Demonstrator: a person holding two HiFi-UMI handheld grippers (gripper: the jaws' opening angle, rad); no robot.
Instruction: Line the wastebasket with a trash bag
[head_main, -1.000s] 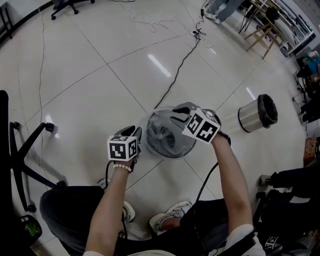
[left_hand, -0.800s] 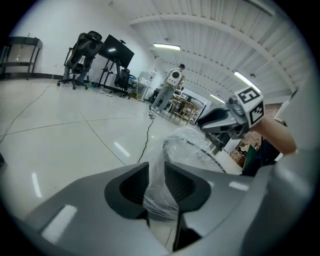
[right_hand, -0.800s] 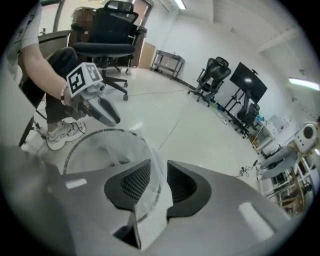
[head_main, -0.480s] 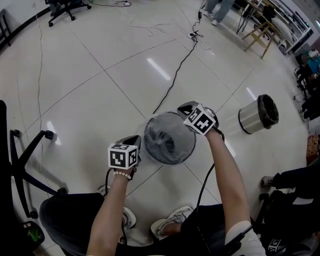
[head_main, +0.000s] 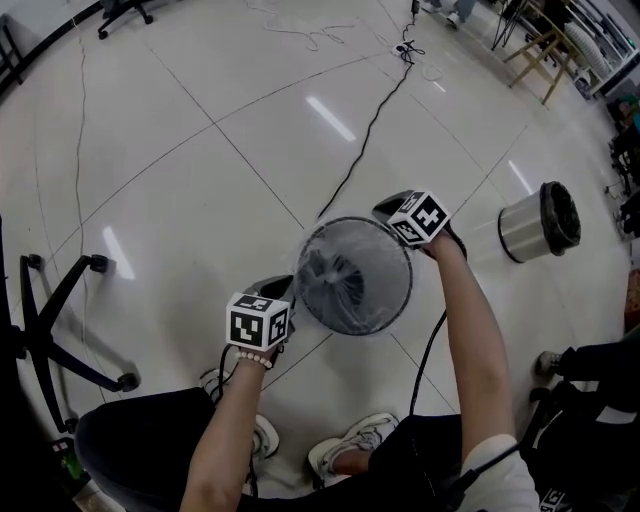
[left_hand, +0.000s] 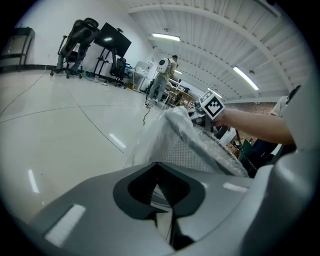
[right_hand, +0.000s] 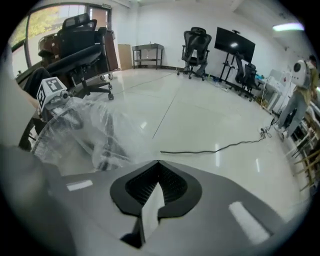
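- The fingers (left_hand: 136, 189) of my left gripper (head_main: 283, 288) are pressed together on a fold of the clear plastic trash bag (head_main: 345, 280), at the near-left rim of the round grey mesh wastebasket (left_hand: 184, 151).
- The fingers (right_hand: 176, 186) of my right gripper (head_main: 388, 208) are likewise closed on bag film at the wastebasket's far-right rim.
- The bag hangs inside the wastebasket, its mouth draped over the rim.
- A shiny cylindrical metal bin (head_main: 540, 220) is well apart to the wastebasket's right.

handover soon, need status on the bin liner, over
Both shut on trash bag edge: left gripper, right gripper, opposite sides of wastebasket. Bag draped over rim. Floor has cable, lying apart.
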